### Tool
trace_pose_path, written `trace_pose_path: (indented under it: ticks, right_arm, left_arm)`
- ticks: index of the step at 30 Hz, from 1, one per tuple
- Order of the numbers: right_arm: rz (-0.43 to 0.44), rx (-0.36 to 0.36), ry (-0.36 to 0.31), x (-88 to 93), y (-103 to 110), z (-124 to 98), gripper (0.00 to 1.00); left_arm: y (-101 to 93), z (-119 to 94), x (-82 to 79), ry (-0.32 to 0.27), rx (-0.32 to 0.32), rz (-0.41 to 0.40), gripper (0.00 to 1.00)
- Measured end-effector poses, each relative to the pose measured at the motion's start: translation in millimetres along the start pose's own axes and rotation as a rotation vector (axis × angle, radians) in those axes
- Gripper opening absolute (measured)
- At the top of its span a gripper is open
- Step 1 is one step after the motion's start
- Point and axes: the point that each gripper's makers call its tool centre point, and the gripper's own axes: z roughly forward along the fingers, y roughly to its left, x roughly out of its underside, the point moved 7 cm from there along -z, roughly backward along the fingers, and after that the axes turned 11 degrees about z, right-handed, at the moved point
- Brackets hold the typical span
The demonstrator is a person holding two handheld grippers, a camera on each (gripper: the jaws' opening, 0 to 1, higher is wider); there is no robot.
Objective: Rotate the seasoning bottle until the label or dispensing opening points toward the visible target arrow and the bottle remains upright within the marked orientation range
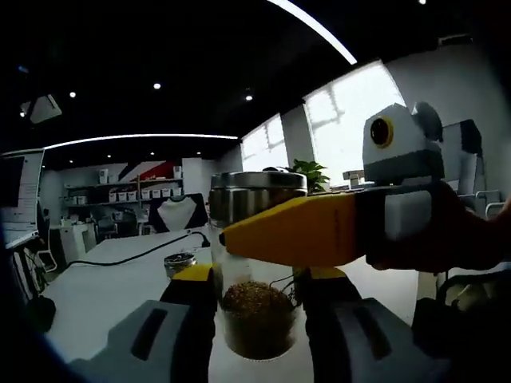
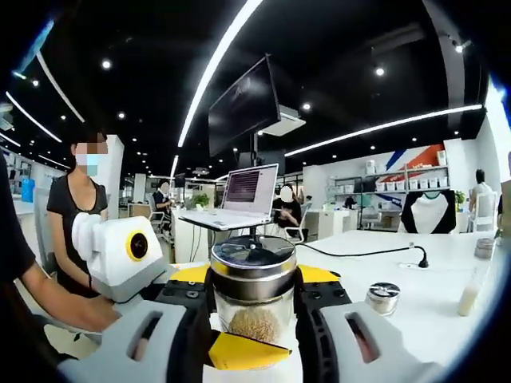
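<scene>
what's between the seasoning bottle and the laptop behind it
In the right gripper view, only bare white table lies between the seasoning bottle and the open laptop; a black cable runs off to the side.

Dim room, window glare, edges warped.

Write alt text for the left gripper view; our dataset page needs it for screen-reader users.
A glass seasoning bottle with a metal lid, partly filled with brown seasoning, stands upright on a white table between the left gripper's yellow-tipped jaws. The right gripper reaches in from the right, its yellow jaw crossing the bottle's front.
</scene>
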Motion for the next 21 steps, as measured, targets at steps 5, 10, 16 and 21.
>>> trace_pose_path:
  ticks: [5,10,16,21]
  right_arm:
    - [0.059,-0.117,0.01,-5.5,-1,-5,0.38]
    - [-0.066,-0.146,0.044,-7.3,9,-5,0.38]
    - [-0.038,-0.096,-0.044,-8.2,10,-5,0.38]
    - [-0.062,-0.021,-0.031,-2.2,9,0,0.39]
  left_arm:
    - [1.5,-3,-4.9,-0.083,0.16,-0.102,0.45]
    - [-1.5,-5,-7.1,-0.064,0.18,-0.106,0.45]
    - [-1.0,-6,-12.3,-0.064,0.072,-0.096,0.45]
    - [-4.4,-2,-7.3,-0.023,0.023,-0.047,0.45]
